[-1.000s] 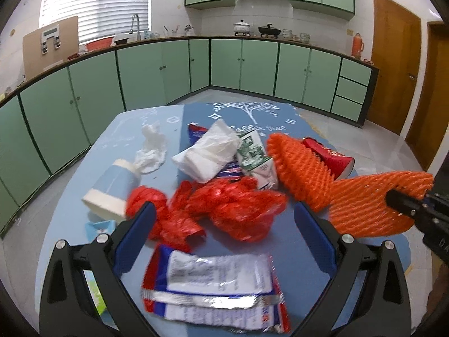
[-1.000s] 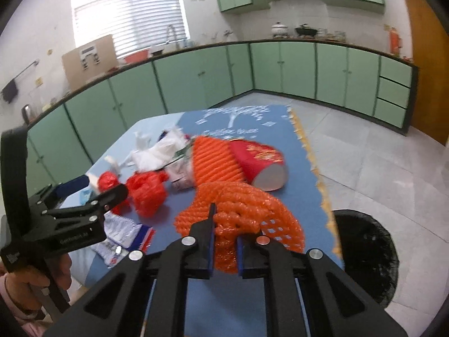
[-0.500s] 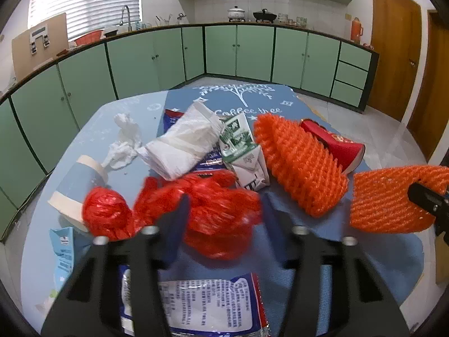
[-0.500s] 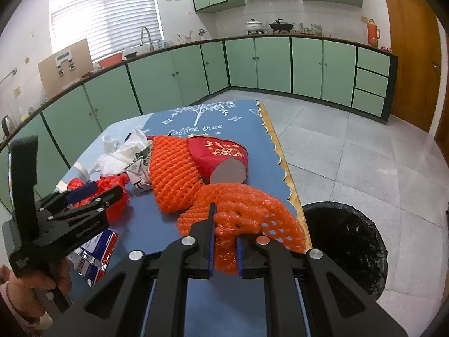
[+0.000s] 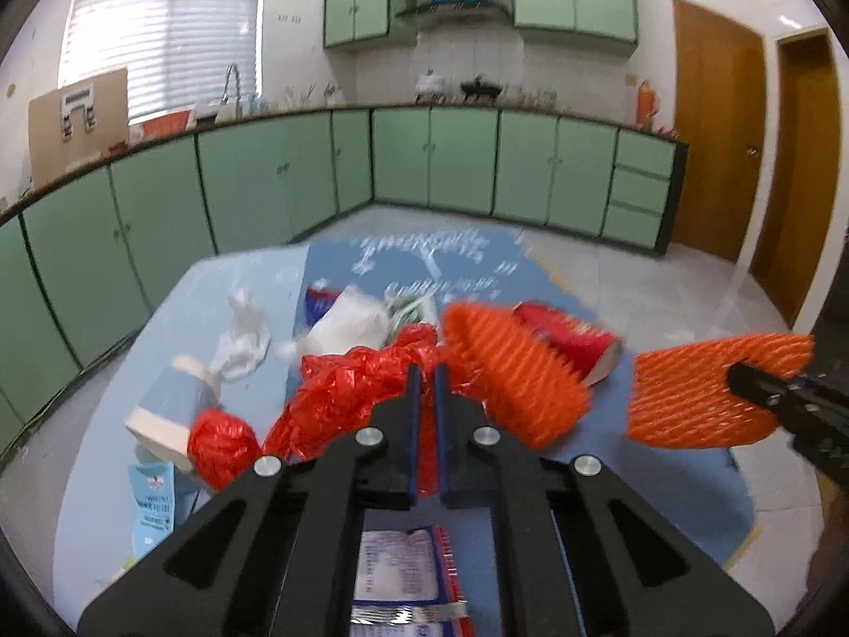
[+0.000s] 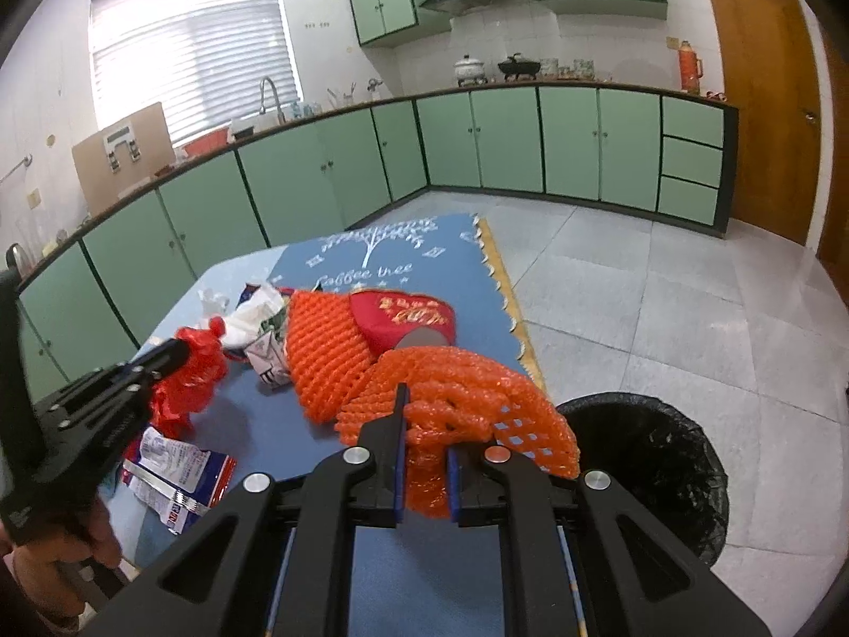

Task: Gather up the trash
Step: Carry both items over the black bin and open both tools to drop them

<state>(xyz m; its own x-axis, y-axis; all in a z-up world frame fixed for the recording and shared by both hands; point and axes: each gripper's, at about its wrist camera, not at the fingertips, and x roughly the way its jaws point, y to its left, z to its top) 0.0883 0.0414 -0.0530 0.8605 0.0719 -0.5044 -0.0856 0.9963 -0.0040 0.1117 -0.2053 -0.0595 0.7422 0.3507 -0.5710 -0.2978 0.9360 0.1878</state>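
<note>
1. Claws first: the left gripper [image 5: 424, 377] has its jaws pinched nearly together on a crumpled red plastic bag [image 5: 345, 387], the thin film caught between the pads.
2. The right gripper [image 6: 424, 414] is clamped on an orange foam net sleeve [image 6: 467, 398], bunching its near end.
3. That sleeve hangs off the table edge, long axis running away to the right, toward a black-lined bin [image 6: 647, 456] on the floor, probably ready for dropping.
4. The bag trails left across the blue table [image 5: 212, 292], its knotted end lowest.
5. Beyond lie 1 more net sleeve [image 5: 509, 377], a red paper cup [image 6: 403, 313], tissues and wrappers.
</note>
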